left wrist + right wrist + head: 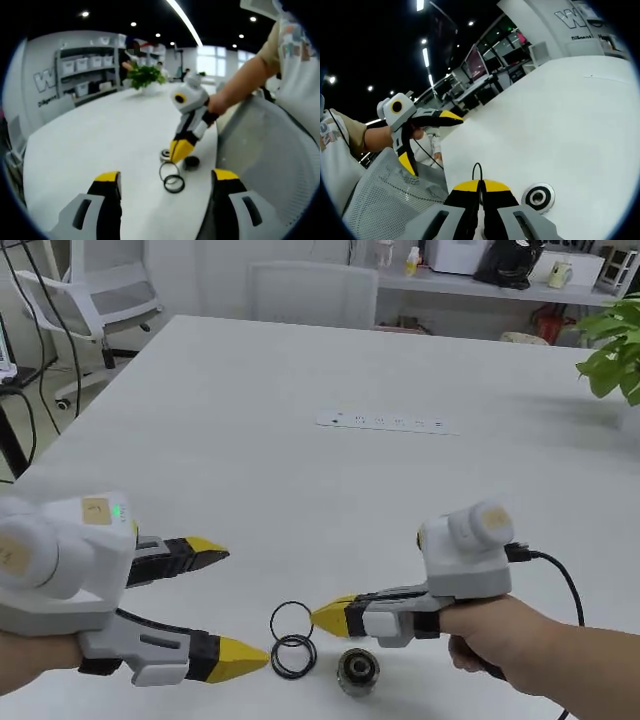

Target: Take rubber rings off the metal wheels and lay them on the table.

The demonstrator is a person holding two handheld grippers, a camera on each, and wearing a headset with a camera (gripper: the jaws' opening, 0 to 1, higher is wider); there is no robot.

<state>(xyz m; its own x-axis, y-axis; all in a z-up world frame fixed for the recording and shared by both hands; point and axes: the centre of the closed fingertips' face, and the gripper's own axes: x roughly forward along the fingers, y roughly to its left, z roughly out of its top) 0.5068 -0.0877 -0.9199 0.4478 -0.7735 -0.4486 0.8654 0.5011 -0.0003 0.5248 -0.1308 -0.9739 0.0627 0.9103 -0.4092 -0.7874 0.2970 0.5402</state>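
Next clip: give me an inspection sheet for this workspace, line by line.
Surface: white table, flat.
Job's things: thin rubber ring pinched at the tip of the right gripper; thicker rubber ring lying flat next to it; metal wheel near the table's front edge.
Clutter: power strip mid-table.
Grippers: left gripper open, holding nothing; right gripper shut on the thin rubber ring.
Cables: black cable from the right gripper.
Surroundings: plant, chair, shelf.
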